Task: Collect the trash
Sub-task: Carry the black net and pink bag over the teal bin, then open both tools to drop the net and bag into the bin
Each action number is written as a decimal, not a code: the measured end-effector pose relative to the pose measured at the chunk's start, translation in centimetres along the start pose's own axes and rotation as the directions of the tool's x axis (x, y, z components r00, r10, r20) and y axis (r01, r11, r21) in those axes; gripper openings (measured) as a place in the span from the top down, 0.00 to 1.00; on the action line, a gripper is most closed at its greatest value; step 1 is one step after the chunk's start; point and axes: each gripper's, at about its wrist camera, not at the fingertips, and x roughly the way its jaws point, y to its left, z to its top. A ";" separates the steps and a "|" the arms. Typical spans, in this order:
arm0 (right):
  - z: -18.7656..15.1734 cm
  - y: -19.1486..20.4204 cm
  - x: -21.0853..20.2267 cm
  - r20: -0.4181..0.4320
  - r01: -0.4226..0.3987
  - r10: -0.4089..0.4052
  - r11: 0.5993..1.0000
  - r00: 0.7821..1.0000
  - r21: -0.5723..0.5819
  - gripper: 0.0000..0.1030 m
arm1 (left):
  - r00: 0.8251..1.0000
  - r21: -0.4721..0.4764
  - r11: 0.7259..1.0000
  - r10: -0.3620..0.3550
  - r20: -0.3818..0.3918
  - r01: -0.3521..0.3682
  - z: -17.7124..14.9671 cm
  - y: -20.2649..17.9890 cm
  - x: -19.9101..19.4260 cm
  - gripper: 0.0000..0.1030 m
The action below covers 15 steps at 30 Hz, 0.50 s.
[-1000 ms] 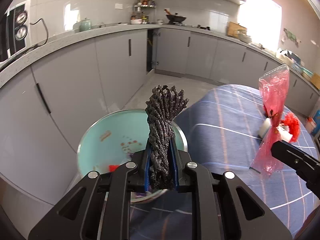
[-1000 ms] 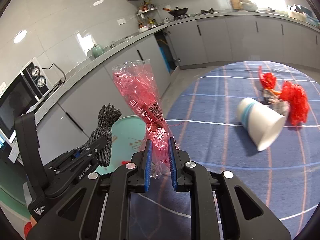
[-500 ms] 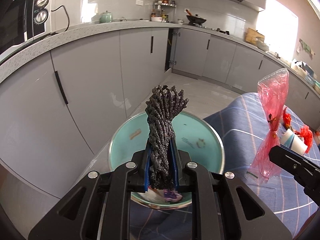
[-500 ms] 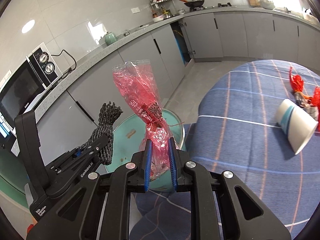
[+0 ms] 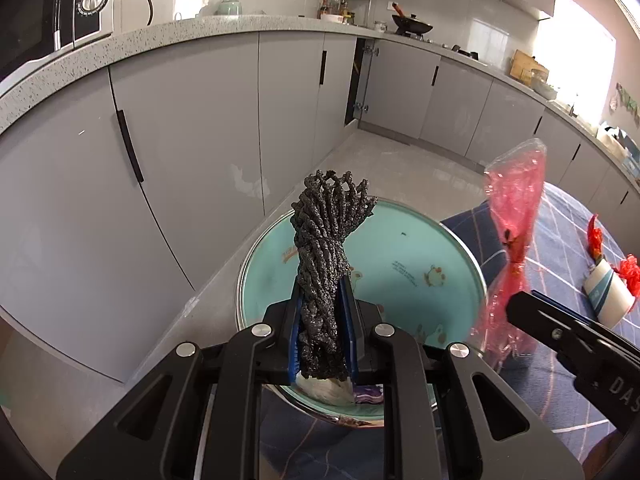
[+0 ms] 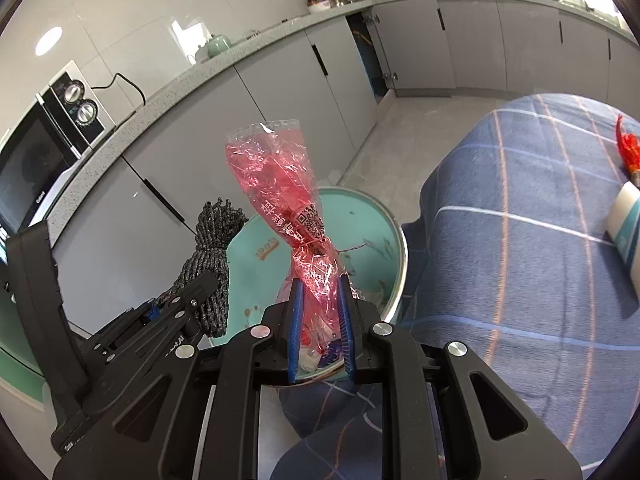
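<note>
Black foam netting (image 5: 326, 256), a twisted bundle, is clamped betw. the blue pads of the left gripper (image 5: 322, 300); its frayed top fans out above the jaws. Below and behind it is a teal trash bin (image 5: 424, 240) w/ a metal rim, standing on the floor next to the table edge. White and purple scraps (image 5: 340, 394) lie in the bin, seen just under the gripper.

Right gripper (image 6: 320, 292) is closed on a red cellophane wrapper (image 6: 286, 200), twisted at the waist, w/ printed white characters and a QR code on it. The wrapper stands up from the jaws, over the near part of the bin in the right wrist view. In that view the left gripper and its netting sit to the left, also over the bin.

Blue plaid tablecloth (image 6: 520, 248) covers the table on the right. On it, well apart from both grippers: a tipped white paper cup w/ teal band (image 5: 608, 296) and bits of red wrapper (image 5: 626, 272) just beside it.

Background: grey cabinets (image 5: 200, 128), speckled counter, microwave (image 6: 44, 136) at left, wok on the stove (image 5: 412, 24) far back.
</note>
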 end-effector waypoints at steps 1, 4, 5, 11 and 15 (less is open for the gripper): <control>0.0 0.0 0.4 -0.006 0.001 -0.001 1.000 1.000 0.000 0.83 | 1.000 0.000 1.000 0.001 -0.005 -0.001 0.0 0.1 0.2 0.83; 0.1 0.1 1.5 -0.024 0.000 0.000 1.000 1.000 0.001 0.82 | 1.000 0.001 1.000 0.007 -0.017 -0.007 -0.1 0.4 0.9 0.83; 0.2 0.2 1.8 -0.029 0.000 0.000 1.000 1.000 0.001 0.82 | 1.000 -0.001 1.000 0.009 -0.020 -0.009 -0.1 0.5 1.0 0.83; 0.3 0.0 3.6 -0.052 0.008 -0.008 1.000 0.999 -0.001 0.79 | 0.999 0.000 1.000 0.013 -0.041 -0.013 -0.2 0.7 1.7 0.83; 0.2 -0.3 4.2 -0.056 -0.007 0.007 1.000 0.998 0.008 0.70 | 0.999 0.009 1.000 0.018 -0.047 -0.018 -0.3 0.5 2.0 0.82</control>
